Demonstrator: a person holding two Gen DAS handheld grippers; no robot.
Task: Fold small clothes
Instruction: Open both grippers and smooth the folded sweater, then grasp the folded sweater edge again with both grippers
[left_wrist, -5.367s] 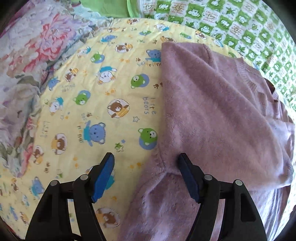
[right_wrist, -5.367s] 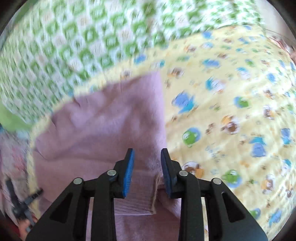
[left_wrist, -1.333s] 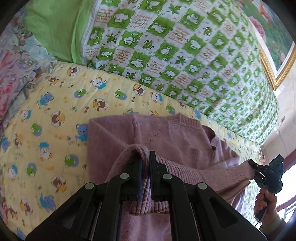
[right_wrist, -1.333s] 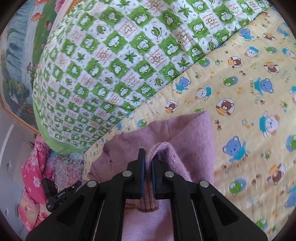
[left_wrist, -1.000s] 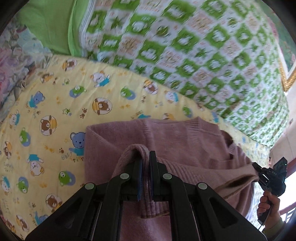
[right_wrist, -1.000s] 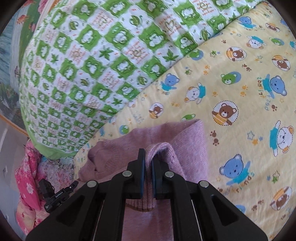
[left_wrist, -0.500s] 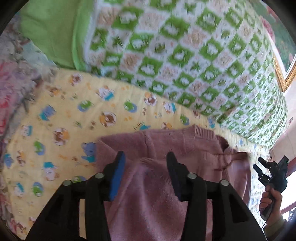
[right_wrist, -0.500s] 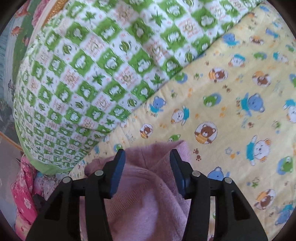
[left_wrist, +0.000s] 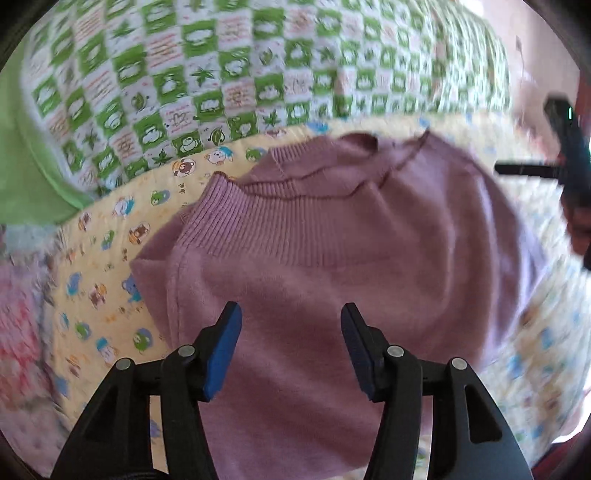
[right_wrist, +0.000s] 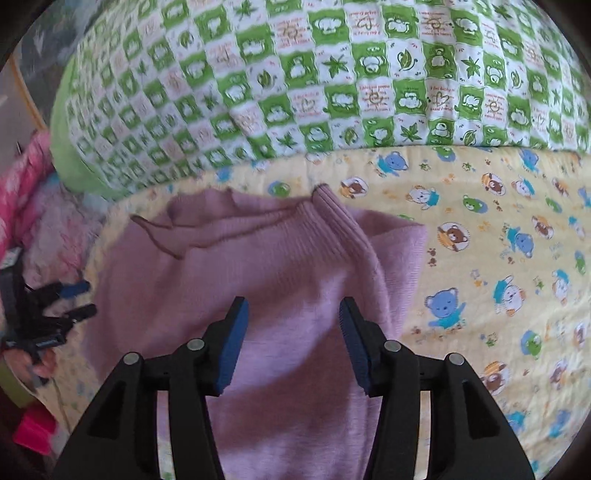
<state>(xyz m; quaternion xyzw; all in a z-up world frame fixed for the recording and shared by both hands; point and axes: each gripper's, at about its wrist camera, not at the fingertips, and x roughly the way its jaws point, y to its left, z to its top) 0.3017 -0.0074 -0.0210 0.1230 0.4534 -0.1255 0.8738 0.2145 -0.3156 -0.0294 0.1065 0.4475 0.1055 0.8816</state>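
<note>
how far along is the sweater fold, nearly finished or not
Partway. Done: the purple sweater lies doubled on the bear-print sheet, its ribbed hem brought up near the neckline. In hand: nothing; the left tool and right tool hang open above the fabric, gripping none of it. Left: likely another fold to make it compact, since it still spreads wide across the sheet.

A yellow bear-print sheet (right_wrist: 498, 258) covers the bed — green-checked quilt (right_wrist: 332, 81) bunched behind it.
</note>
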